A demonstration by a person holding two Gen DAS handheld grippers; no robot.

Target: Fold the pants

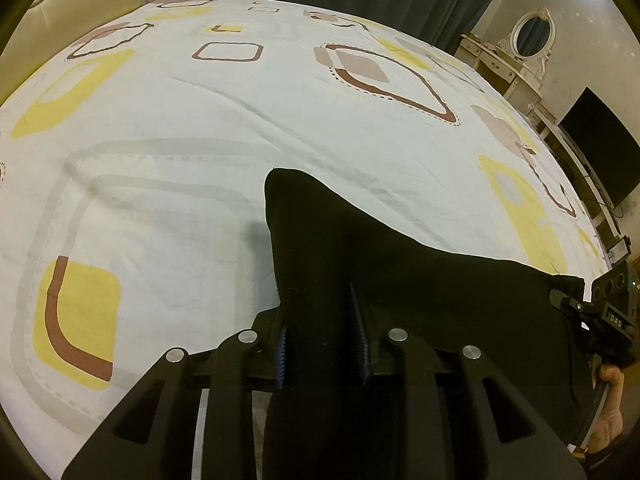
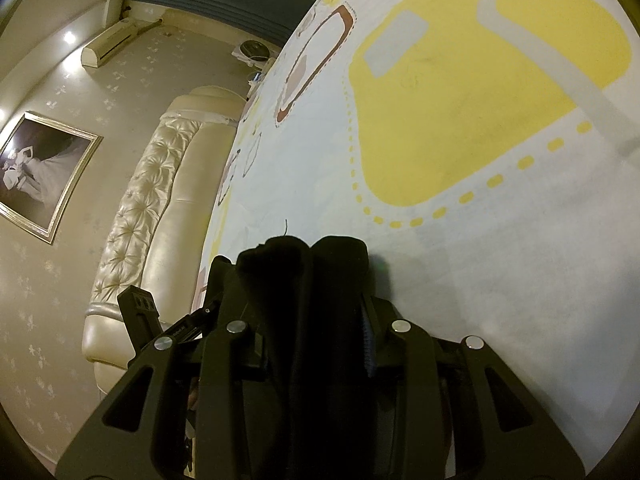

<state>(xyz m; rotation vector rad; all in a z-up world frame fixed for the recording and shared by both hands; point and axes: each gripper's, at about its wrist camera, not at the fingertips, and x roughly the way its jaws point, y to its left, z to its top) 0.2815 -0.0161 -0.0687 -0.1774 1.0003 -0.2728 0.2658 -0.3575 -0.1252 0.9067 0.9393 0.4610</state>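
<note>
The black pants (image 1: 360, 256) are held up over the bed between both grippers. My left gripper (image 1: 322, 340) is shut on a bunched edge of the pants, with the cloth rising past its blue-padded fingers (image 1: 282, 354) to a peak. The cloth stretches right to my right gripper (image 1: 576, 308), which grips the other end. In the right wrist view my right gripper (image 2: 316, 312) is shut on a thick bunch of the black pants (image 2: 304, 276). The rest of the pants hangs below, out of sight.
The bed sheet (image 1: 200, 128) is white with yellow, brown and grey shapes. A cream tufted headboard (image 2: 152, 208) lies along one side. A dressing table with an oval mirror (image 1: 532, 36) and a dark screen (image 1: 600, 144) stand past the bed's right edge.
</note>
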